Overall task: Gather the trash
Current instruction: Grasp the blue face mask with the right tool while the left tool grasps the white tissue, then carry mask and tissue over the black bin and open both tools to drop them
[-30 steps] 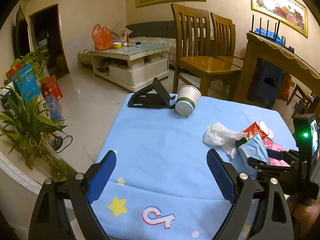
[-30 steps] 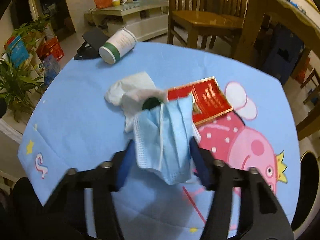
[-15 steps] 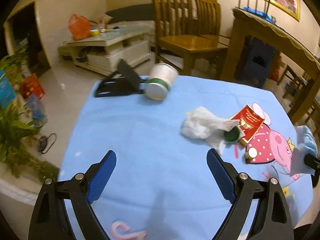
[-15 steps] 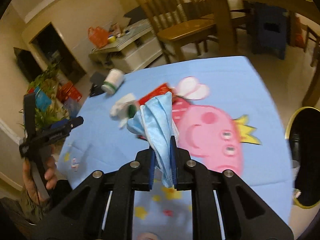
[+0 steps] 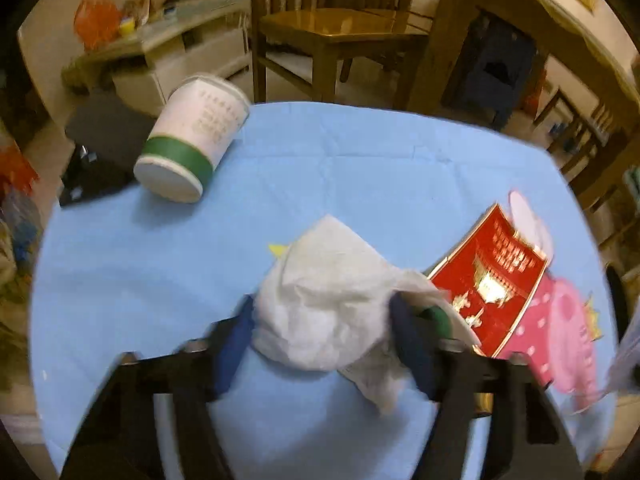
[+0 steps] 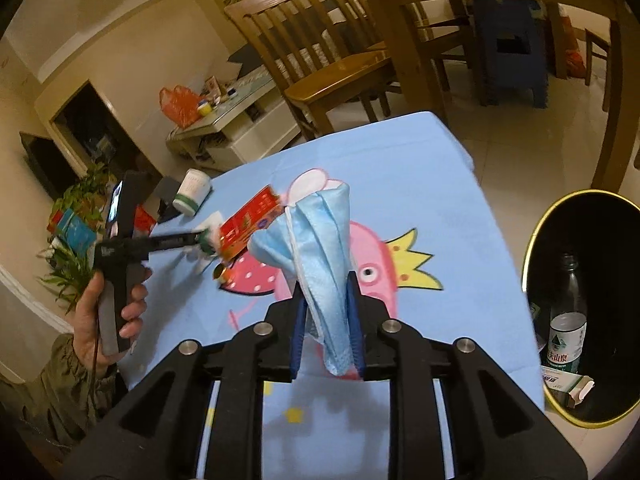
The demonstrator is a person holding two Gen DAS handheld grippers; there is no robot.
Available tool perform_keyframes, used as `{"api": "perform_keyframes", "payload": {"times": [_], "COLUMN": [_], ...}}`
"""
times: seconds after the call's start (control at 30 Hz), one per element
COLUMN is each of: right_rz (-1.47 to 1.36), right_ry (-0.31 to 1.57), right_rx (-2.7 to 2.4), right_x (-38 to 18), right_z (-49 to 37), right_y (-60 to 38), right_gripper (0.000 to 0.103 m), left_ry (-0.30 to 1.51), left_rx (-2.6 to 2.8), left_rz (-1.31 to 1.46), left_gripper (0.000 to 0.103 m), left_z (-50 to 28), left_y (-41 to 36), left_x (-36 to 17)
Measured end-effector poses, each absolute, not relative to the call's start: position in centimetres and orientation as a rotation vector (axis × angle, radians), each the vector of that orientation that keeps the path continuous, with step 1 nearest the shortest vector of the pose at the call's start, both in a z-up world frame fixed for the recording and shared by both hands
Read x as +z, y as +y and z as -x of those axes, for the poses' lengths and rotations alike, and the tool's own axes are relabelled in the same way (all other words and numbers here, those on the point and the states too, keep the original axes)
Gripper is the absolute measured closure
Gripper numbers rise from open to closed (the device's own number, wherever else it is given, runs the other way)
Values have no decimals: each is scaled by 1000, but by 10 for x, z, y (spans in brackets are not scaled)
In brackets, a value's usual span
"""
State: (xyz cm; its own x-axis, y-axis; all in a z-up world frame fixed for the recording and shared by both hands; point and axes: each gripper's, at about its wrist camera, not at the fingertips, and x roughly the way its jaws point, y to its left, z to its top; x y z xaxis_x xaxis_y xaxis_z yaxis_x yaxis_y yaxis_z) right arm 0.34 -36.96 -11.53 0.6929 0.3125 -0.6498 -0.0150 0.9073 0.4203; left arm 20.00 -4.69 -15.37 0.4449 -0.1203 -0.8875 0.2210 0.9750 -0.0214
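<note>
Up close in the left wrist view, the left hand-held gripper [image 5: 322, 344] straddles a crumpled white tissue [image 5: 332, 300] lying on the blue cloth of the counter [image 5: 340, 168]. Its two blue-padded fingers [image 5: 236, 340] sit on either side of the wad with the jaws apart; the picture is blurred, so it is hard to tell whether the pads touch the tissue. A small green cap [image 5: 434, 316] peeks out from under the tissue's right edge. Just to the right lies a flat red and gold packet [image 5: 492, 288], partly over a pink cartoon pig printed on the cloth. At the far left of the counter a white paper cup with a green band [image 5: 192, 142] lies on its side, beside a black folding stand [image 5: 100, 160].

From the right wrist view, the right hand-held gripper [image 6: 328, 320] is clamped on a light blue face mask [image 6: 316, 248], which stands up bunched between its fingers, above the counter's near right part. To the right, off the counter's edge, a black trash bin with a gold rim [image 6: 536, 232] stands on the floor, holding a clear bottle [image 6: 566, 320] and a small carton [image 6: 566, 388]. Wooden chairs [image 6: 320, 48] stand beyond the counter.
</note>
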Motion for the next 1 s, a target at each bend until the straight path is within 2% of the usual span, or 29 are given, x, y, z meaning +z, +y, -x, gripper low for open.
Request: {"api": "perform_keyframes", "payload": {"times": [0.03,0.07,0.13,0.3,0.47,0.57,0.77,1.0], "right_rz": [-414,-429,-439,-442,-462,-456,-446,-458], "right_ry": [785,778,765,719,709,695,685,656], "right_rx": [185,181,170,151,142,150,142,113], "right_x": [-117,-119,-120,-114,-115,-112,-110,-106], "right_z": [-4,-3,-3,4,4,6,12,19], "right_y": [-372,-378,-386,-400,-402,-399,-394,-403], "right_gripper": [82,82,82,82,82,82,82,82], "left_ry": [1084,1080,1096,1081,942,813,820,711], "left_rx": [-201,-200,-216,-134,-111,-81,-88,-164], "left_rz": [-129,-134,-91,-24,-22,-134,-100,-117], "left_gripper": [63,80,99,99,99,99,99,99], "left_z": [-197,-194,-190,-162,-117,-87,-82,-56], "left_y": [-50,-50,-44,-15,-1,-11,-10,-45], "left_x": [-154,-154,-154,-148,-111,-86,-76,-40]}}
